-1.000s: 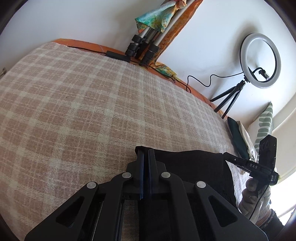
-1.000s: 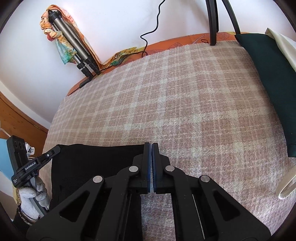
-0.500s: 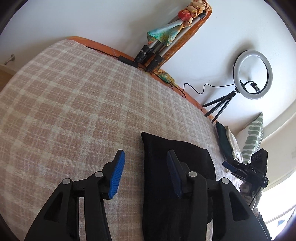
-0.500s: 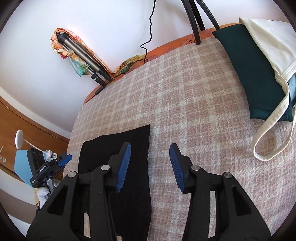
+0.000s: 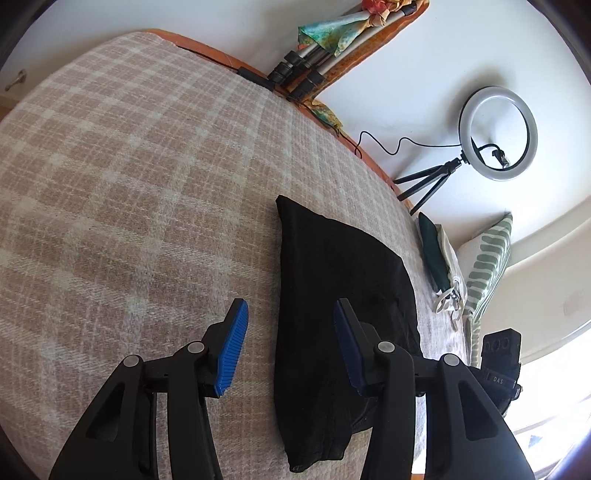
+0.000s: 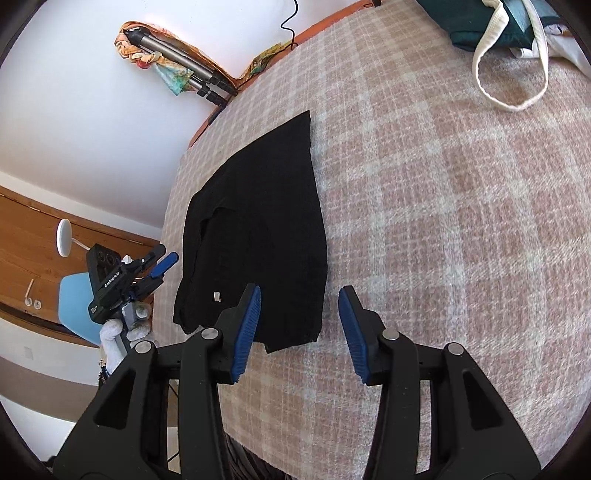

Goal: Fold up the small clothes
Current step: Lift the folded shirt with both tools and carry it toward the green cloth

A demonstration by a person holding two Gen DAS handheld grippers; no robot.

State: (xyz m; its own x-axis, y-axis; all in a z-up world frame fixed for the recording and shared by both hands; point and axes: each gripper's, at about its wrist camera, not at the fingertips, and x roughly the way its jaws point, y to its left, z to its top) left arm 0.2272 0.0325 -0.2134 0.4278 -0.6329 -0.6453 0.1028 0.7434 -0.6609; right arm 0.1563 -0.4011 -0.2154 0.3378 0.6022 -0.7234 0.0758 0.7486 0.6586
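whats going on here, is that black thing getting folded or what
A person with a hand-held gripper in each hand is folding a black garment on a plaid-covered bed. The garment lies flat, folded into a narrow shape. Both the left hand-held gripper and the right hand-held gripper have just opened and hold nothing; each hangs above the garment's near end. More clothes wait at the bed's far side.

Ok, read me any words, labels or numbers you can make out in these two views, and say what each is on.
"DAS": on the black camera block of the right claw's handle, seen from the left wrist.
"GenRobot.AI": on the black camera block of the left claw's handle, from the right wrist.
Small white tag on the folded black garment: unreadable.
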